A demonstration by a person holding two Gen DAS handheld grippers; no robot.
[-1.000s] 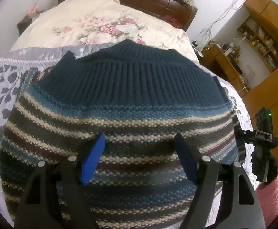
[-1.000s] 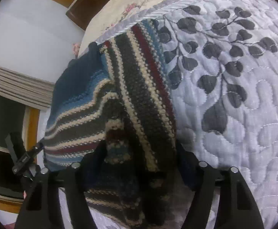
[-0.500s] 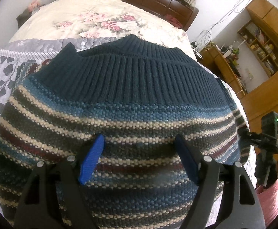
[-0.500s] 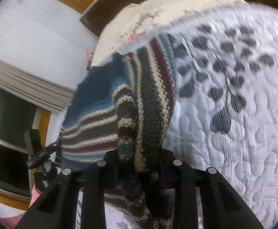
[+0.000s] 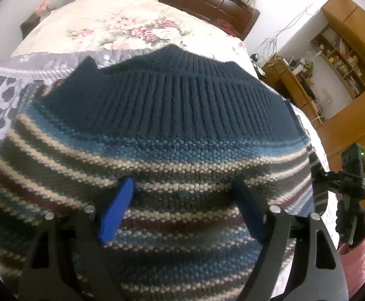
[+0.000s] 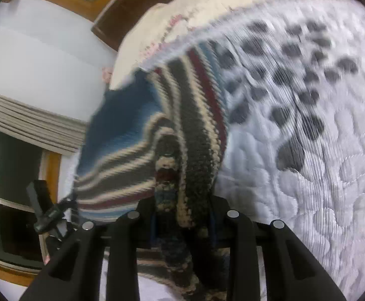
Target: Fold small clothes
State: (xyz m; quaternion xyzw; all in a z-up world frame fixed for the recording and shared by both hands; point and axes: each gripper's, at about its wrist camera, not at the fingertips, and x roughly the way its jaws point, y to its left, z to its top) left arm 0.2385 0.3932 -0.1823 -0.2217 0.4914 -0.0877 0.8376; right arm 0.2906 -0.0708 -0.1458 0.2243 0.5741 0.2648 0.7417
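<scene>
Striped sweater [image 6: 182,130] bunched in right gripper's [image 6: 182,223] closed jaws; left gripper's [image 5: 182,208] jaws wide apart.

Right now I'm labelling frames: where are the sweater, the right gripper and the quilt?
sweater [image 5: 172,105], left wrist view, ribbed navy hem.
right gripper [image 6: 182,223], right wrist view, between fingertips.
quilt [image 6: 333,150], right wrist view, bare stitched area.

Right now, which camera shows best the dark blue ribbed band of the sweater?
The left wrist view: the ribbed band of the striped sweater spreads sharp across the frame. The right wrist view shows only a blurred blue patch of it beside the stripes.
</scene>
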